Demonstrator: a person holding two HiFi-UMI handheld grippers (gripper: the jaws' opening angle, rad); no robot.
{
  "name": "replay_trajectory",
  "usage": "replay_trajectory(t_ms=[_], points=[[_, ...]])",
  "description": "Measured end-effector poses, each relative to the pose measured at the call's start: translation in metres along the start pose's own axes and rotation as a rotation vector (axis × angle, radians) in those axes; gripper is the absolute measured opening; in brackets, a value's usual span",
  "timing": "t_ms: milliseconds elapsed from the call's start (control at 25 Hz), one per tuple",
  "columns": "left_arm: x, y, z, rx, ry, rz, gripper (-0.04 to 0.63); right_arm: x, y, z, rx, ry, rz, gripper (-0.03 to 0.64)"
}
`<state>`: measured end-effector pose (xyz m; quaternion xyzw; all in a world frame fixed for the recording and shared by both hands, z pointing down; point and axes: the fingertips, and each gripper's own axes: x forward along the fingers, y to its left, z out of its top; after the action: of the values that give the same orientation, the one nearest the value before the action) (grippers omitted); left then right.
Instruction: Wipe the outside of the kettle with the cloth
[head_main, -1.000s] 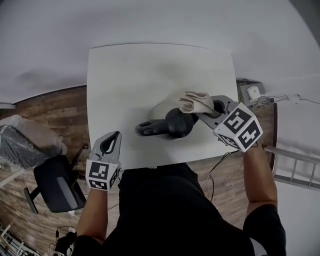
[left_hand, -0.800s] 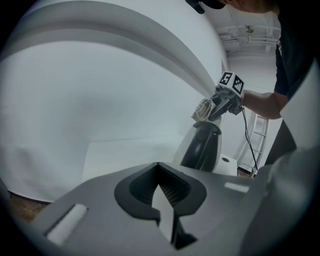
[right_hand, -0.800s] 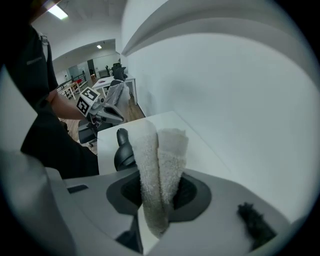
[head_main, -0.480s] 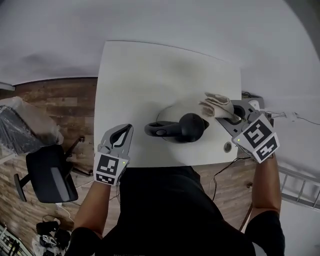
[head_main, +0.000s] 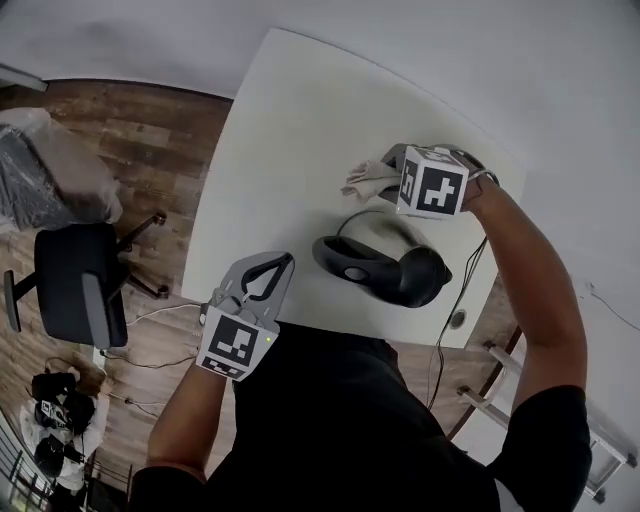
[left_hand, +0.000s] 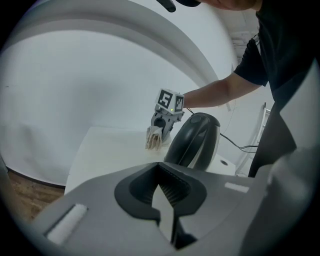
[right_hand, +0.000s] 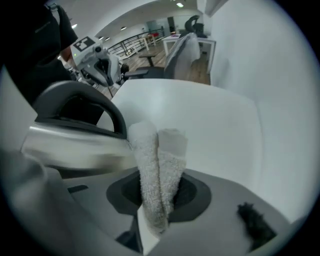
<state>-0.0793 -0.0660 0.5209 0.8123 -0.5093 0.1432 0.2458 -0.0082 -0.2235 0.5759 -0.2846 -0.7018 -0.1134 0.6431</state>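
Right gripper (head_main: 388, 172) clamps cloth (head_main: 365, 182) beside kettle (head_main: 400, 275) — left gripper (head_main: 283, 262) (closed) apart.

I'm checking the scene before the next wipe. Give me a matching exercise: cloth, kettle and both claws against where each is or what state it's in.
Things:
1. cloth
2. kettle
3. left claw
4. right claw

States:
A. shut on nothing, at the near edge of the table
B. upright on the table, dark lid and handle
C. pale, folded, pinched between two jaws
D. on the far side of the kettle, clamped on fabric

Pairs: 1-C, 2-B, 3-A, 4-D
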Motion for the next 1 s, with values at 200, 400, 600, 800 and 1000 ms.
replay_trajectory(t_ms=[200,400,600,800,1000], points=[[-0.005,-0.002,-0.01,-0.04,0.003,0.006,0.008,0.045,0.006,0.019,-0.127,0.103,0.142,0.1],[-0.012,0.006,-0.017,-0.05,0.001,0.01,0.006,0.045,0.016,0.038,-0.177,0.125,0.182,0.1],[-0.024,0.016,-0.022,-0.056,-0.004,0.035,0.008,0.037,0.026,0.043,-0.204,0.155,0.182,0.1],[-0.038,0.011,-0.025,-0.054,-0.002,0.037,0.008,0.023,0.034,0.054,-0.209,0.151,0.159,0.1],[-0.046,0.003,-0.026,-0.044,-0.005,0.033,0.008,0.008,0.046,0.057,-0.231,0.167,0.128,0.1]])
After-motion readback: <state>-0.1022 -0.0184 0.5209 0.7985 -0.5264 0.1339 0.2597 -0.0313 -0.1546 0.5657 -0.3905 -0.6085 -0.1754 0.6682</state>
